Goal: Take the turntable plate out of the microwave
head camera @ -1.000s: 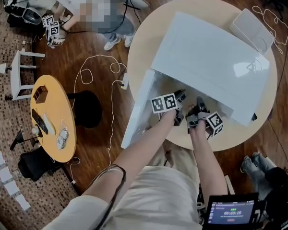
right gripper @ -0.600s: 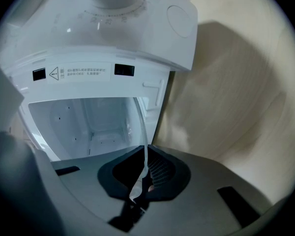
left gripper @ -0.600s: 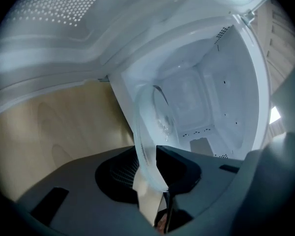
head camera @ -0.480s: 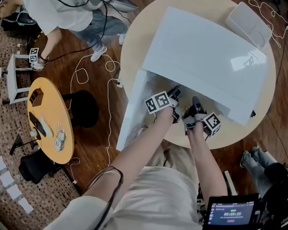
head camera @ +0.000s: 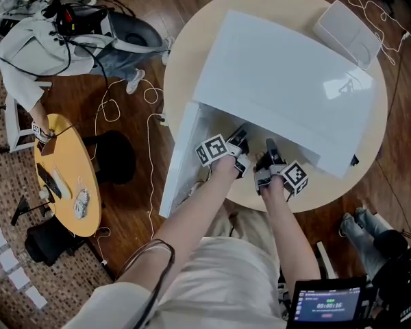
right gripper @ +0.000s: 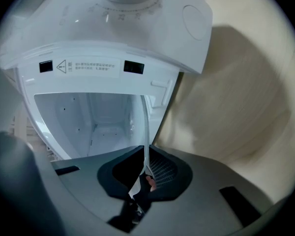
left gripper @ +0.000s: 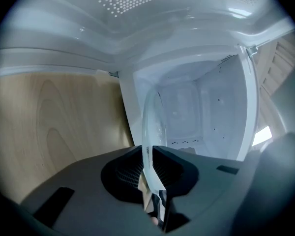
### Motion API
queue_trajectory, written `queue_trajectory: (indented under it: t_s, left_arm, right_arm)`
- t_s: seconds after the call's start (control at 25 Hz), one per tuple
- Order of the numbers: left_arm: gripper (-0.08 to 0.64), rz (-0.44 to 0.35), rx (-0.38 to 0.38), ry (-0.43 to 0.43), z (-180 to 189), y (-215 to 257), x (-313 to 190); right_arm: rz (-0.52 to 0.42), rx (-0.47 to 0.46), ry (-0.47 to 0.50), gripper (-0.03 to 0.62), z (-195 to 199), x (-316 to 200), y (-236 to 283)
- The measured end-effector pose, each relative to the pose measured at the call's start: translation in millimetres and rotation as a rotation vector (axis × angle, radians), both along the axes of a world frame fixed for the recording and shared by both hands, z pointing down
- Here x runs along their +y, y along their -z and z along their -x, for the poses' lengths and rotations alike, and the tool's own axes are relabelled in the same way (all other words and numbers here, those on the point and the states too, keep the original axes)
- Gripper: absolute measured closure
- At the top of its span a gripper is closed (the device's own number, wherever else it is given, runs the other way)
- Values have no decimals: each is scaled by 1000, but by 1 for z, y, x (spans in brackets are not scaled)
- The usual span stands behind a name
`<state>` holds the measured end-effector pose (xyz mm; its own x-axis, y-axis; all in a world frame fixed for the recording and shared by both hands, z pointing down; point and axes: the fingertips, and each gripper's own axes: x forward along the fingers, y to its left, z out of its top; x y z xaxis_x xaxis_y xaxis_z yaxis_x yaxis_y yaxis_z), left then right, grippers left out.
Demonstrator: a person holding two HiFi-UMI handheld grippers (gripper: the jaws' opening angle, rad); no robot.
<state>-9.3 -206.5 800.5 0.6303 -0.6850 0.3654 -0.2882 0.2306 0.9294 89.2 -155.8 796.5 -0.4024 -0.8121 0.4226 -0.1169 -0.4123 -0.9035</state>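
The left hand-held gripper (head camera: 238,138) has its jaws nearly together on the thin glass rim of the turntable plate (left gripper: 153,124). They have just been closing, with the rim between them, and the pads now appear to press it from both sides. The right hand-held gripper (head camera: 268,149) is clamped tight on the same rim further round, where the glass shows edge-on as a pale line (right gripper: 147,129) between its jaws.

Both grippers seem rolled onto their sides. This is probably so the jaws can close above and below a plate that lies roughly level with the worktop (head camera: 185,60). Two grips set apart on the rim would keep the smooth, heavy glass from tipping or slipping.

The plate sits at the mouth of the white microwave (head camera: 288,81), reaching toward its bare cavity (left gripper: 187,109). From the head view it is hidden under the microwave's top, so how much remains inside cannot be told. The microwave door (head camera: 178,166) hangs wide open to the person's left, leaving the opening free for both arms. The microwave stands on a round, pale wooden worktop.
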Motion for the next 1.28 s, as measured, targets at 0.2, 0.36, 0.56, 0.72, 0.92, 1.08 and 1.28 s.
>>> queue_trajectory:
  t_s: [0.2, 0.36, 0.56, 0.72, 0.92, 1.08, 1.28]
  left_arm:
    - [512, -39, 72, 31, -1, 10, -5]
    - [522, -69, 107, 52, -4, 19, -8]
    - [525, -82, 123, 73, -2, 25, -7]
    - [523, -93, 139, 83, -2, 30, -6]
    - [523, -156, 183, 80, -10, 41, -5]
    - [522, -180, 181, 74, -10, 45, 0]
    - [520, -150, 171, 72, -6, 46, 10]
  right_arm:
    - [-52, 15, 9, 538, -1, -4, 3]
    - [-71, -22, -48, 463, -13, -7, 3]
    - [-88, -26, -91, 463, -27, -16, 9]
    - [-113, -56, -99, 463, -29, -29, 14]
    - [-130, -73, -104, 463, -31, -39, 15]
    - [-123, -72, -115, 463, -35, -40, 12]
    - [-113, -71, -120, 464, -37, -37, 9]
